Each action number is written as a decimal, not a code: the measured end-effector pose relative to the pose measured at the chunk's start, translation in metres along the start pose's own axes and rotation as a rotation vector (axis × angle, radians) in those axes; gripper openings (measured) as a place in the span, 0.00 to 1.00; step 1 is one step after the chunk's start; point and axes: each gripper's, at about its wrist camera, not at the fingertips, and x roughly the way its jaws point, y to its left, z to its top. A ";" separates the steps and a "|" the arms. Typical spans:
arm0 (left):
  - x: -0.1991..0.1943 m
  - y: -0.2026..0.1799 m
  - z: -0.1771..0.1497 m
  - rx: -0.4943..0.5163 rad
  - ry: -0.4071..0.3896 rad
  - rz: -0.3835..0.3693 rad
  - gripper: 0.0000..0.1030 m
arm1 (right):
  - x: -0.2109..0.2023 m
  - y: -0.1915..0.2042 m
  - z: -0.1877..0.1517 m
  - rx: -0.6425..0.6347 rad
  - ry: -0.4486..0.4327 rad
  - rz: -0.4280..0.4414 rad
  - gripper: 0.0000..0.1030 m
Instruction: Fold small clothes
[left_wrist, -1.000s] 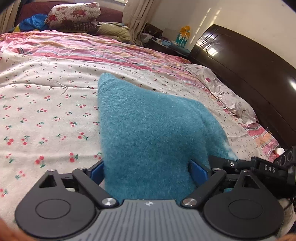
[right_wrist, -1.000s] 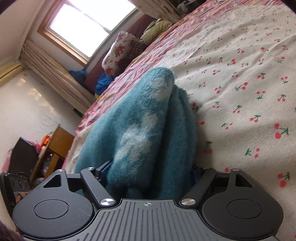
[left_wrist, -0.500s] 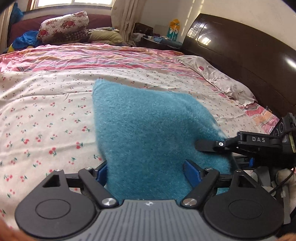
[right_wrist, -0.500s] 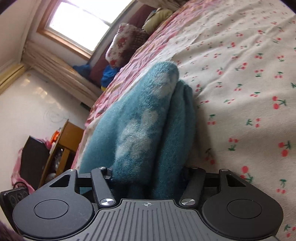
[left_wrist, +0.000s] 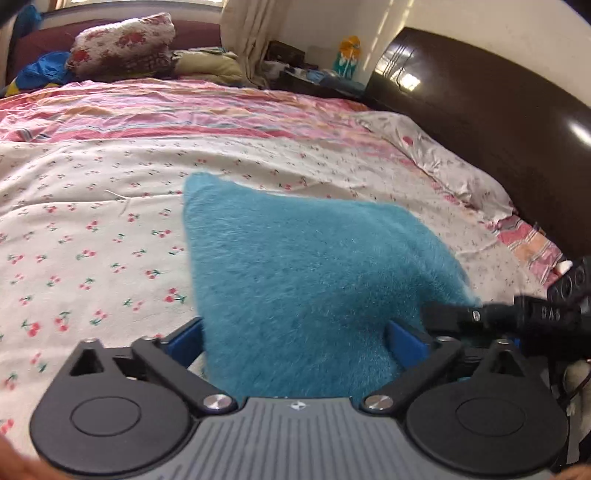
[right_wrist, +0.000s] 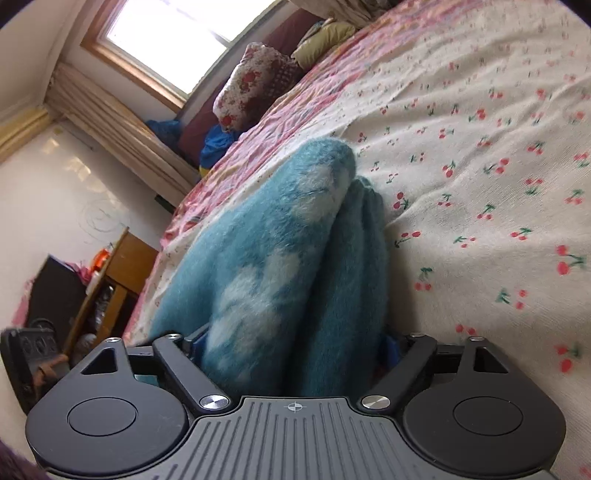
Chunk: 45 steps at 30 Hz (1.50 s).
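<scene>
A fluffy teal garment (left_wrist: 306, 280) with white patches (right_wrist: 280, 266) is held up over the bed by both grippers. My left gripper (left_wrist: 295, 343) is shut on the garment's near edge; its blue pads (left_wrist: 406, 338) press the fabric from both sides. My right gripper (right_wrist: 291, 343) is shut on another edge, where the fabric hangs doubled in thick folds. The right gripper also shows in the left wrist view (left_wrist: 480, 317) at the garment's right corner. The fingertips of both are hidden by the fabric.
The bed (left_wrist: 92, 236) has a cream cherry-print cover with a pink striped part (left_wrist: 184, 114) farther off. A dark wooden headboard (left_wrist: 498, 122) stands at the right. Pillows (left_wrist: 122, 48) lie by the window. A wooden cabinet (right_wrist: 110, 280) stands beside the bed.
Both grippers keep hold of the garment. It has shifted a little over the bed, the right gripper dropping lower in the left wrist view.
</scene>
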 end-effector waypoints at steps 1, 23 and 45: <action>0.003 0.002 0.001 -0.014 0.009 -0.007 1.00 | 0.006 0.000 0.003 0.003 -0.001 0.010 0.86; -0.072 -0.014 -0.027 0.042 -0.147 0.235 0.90 | -0.008 0.034 0.000 -0.065 -0.069 -0.011 0.72; -0.040 -0.029 -0.017 0.066 -0.111 0.365 0.92 | 0.020 0.089 -0.015 -0.442 -0.103 -0.303 0.23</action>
